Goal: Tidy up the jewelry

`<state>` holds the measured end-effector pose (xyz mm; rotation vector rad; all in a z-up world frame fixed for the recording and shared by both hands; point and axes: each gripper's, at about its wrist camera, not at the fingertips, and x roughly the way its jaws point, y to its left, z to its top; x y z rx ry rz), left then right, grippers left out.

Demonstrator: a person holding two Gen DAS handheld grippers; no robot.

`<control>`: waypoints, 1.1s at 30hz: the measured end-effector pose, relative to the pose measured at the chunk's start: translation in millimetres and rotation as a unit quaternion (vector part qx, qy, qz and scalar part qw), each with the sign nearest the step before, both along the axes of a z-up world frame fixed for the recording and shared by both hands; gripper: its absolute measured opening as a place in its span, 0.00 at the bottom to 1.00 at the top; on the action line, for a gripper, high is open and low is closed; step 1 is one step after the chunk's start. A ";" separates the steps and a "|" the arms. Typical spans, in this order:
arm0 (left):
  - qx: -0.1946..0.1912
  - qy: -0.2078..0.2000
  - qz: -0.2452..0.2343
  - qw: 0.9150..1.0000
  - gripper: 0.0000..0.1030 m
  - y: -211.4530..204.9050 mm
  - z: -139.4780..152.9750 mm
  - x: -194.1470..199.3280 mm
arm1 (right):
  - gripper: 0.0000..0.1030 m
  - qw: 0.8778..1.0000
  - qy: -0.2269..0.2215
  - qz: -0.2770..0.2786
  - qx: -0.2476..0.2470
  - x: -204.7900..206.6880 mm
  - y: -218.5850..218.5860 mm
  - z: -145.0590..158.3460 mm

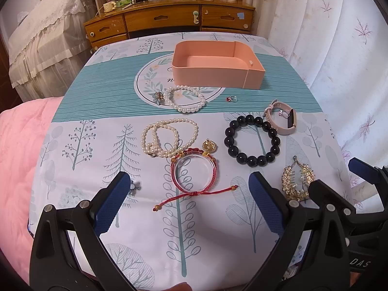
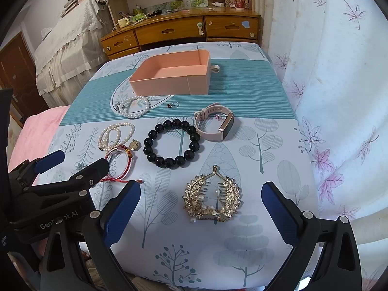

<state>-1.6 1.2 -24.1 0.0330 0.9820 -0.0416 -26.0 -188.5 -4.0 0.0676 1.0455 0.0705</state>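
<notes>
Our left gripper (image 1: 189, 201) hung with jaws wide apart, gripping nothing, above the red cord bracelet (image 1: 194, 172). Right of that lay the black bead bracelet (image 2: 173, 143). The pink box (image 2: 173, 76) stood far behind. Our right gripper (image 2: 201, 215), also spread and empty, framed the gold hair comb (image 2: 212, 196).

The gold leaf-shaped hair comb (image 1: 297, 181) is partly covered at three o'clock by the left claw's (image 1: 191, 208) finger. The small red-stoned ring (image 1: 231, 99) is too small to be made out.
</notes>
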 end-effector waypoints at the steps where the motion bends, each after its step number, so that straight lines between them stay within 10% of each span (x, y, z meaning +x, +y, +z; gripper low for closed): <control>1: -0.001 0.000 0.000 1.000 0.94 0.1 -0.1 -0.1 | 0.98 1.000 -0.001 0.001 0.000 -0.4 -0.2 0.1; 33: -0.021 0.012 -0.026 0.999 0.95 9.5 -6.1 8.3 | 0.80 0.999 0.034 -0.010 -0.007 -0.1 -22.8 -15.4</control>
